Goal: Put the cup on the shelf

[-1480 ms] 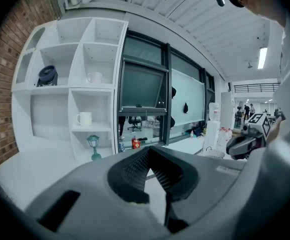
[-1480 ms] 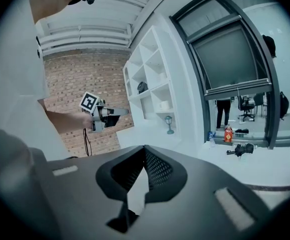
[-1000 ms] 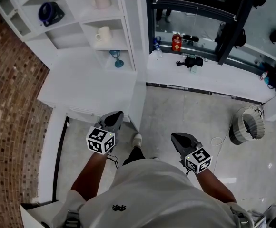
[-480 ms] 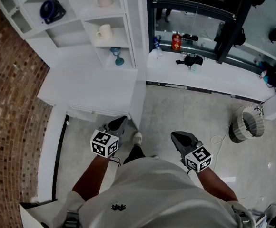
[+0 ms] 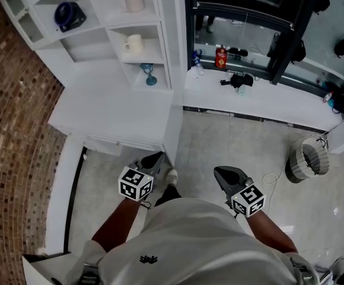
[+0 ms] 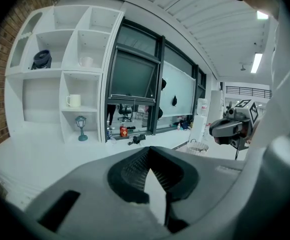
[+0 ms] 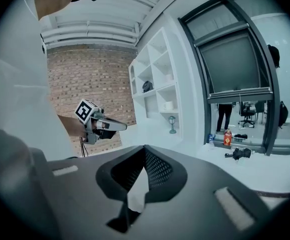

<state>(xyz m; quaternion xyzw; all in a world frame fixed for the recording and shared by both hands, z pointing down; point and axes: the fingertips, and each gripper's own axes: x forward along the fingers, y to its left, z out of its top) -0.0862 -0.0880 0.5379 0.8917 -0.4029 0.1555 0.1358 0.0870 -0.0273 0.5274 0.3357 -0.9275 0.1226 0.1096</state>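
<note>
The cup (image 5: 134, 43), a white mug with its handle turned left, stands upright in the middle compartment of the right column of the white shelf (image 5: 89, 45). Nothing holds it. In the compartment above it sits a second pale cup (image 5: 134, 0), and in the one below it a small teal ornament (image 5: 149, 74) (lantern-shaped, as the left gripper view shows it). A dark blue object (image 5: 69, 15) lies in the upper compartment of the left column; what it is I cannot tell.

Below the shelf spreads the white counter (image 5: 112, 108), bare across its top. To its right, past the shelf's side panel, a window ledge (image 5: 267, 100) carries a red bottle (image 5: 220, 56) and a black object (image 5: 238, 79).

Both grippers hang well apart from the cup, off the counter's near edge and over the floor (image 5: 219, 141). The left gripper (image 5: 155, 157) sits just off the counter's near right corner, its fingers (image 6: 131, 170) pressed together with nothing between them. The right gripper (image 5: 219, 171) is further right, clear of the counter, its fingers (image 7: 158, 169) likewise together and empty.

A pale woven basket (image 5: 307, 157) stands on the floor at the right, and a brick wall (image 5: 18, 129) runs along the counter's left edge.
</note>
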